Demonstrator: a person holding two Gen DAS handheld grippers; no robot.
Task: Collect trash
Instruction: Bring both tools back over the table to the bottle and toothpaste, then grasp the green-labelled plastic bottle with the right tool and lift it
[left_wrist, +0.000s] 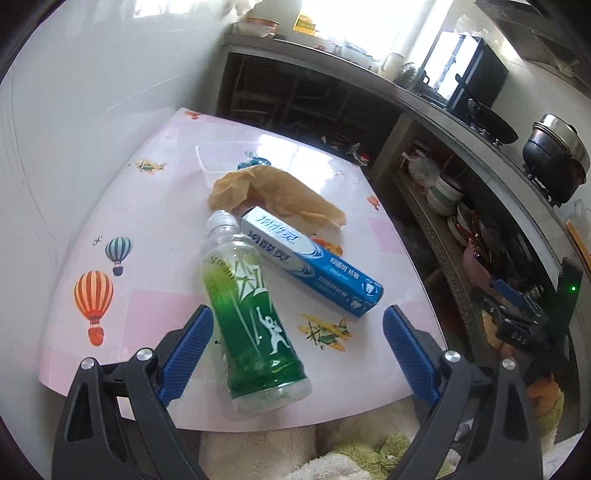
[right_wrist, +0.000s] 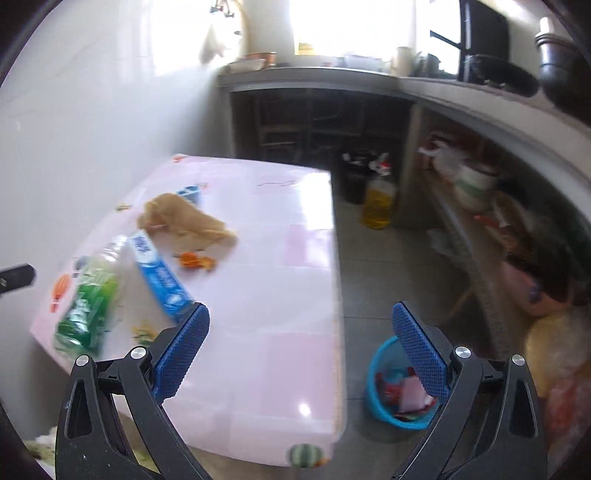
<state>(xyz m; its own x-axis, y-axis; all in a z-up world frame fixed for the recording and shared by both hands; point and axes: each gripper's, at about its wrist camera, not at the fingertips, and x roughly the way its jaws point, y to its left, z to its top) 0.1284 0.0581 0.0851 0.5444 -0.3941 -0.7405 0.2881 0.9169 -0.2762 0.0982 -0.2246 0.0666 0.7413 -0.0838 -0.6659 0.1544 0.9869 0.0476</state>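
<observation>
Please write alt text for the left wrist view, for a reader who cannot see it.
Open left tongs hover over a green-labelled plastic bottle lying on a pink table printed with balloons and planes. A blue toothpaste box lies against the bottle, with crumpled brown paper behind them. Cluttered kitchen shelves stand to the right.

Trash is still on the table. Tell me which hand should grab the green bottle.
Left. Its open tongs already straddle the green bottle lying on the table. The right tongs, also open, face bare tabletop, with the bottle off to their left.
</observation>
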